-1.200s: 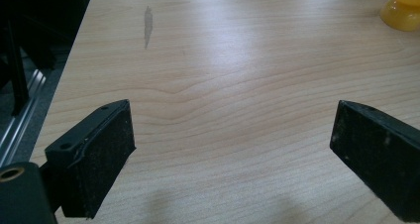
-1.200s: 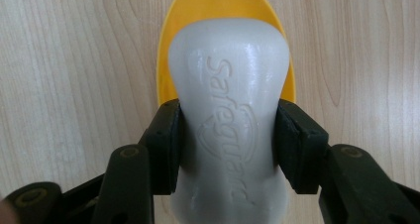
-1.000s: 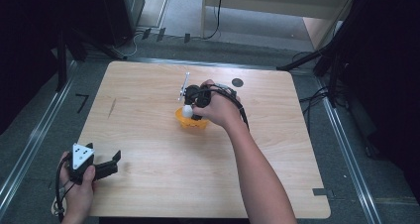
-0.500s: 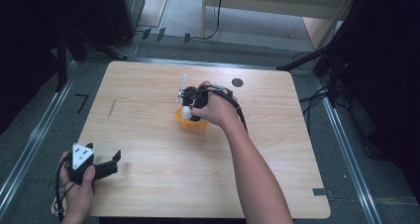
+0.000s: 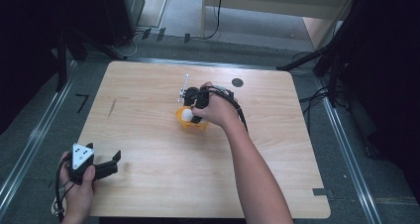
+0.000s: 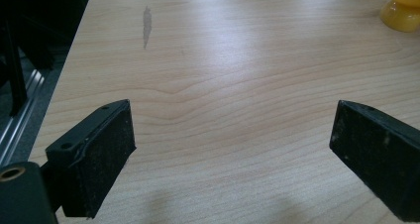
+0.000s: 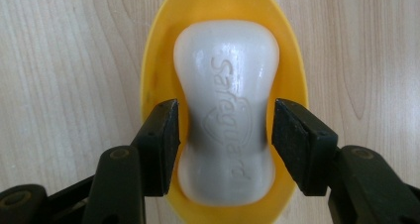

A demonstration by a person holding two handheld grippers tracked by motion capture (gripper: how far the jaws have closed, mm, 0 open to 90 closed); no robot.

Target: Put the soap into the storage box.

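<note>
A white bar of soap (image 7: 225, 115) lies in a yellow oval soap dish (image 7: 218, 6) at the middle of the wooden table (image 5: 148, 85). My right gripper (image 7: 224, 130) points down over it with the soap's narrow waist between its pads. Its jaws have just been opening, and a thin gap shows on each side of the soap. In the high view the right gripper (image 5: 194, 105) stands over the dish (image 5: 190, 126) and the soap (image 5: 186, 114). My left gripper (image 5: 111, 163) rests open at the table's near left corner, with only bare wood between its jaws (image 6: 233, 135).
A small black disc (image 5: 237, 82) lies on the table beyond the right hand. A grey smudge (image 6: 147, 21) marks the wood at the left. The yellow dish's foot (image 6: 402, 11) shows far off in the left gripper view. Metal rails run along both table sides.
The right hand has shifted a little over the dish. The left hand and its gripper have kept still.
</note>
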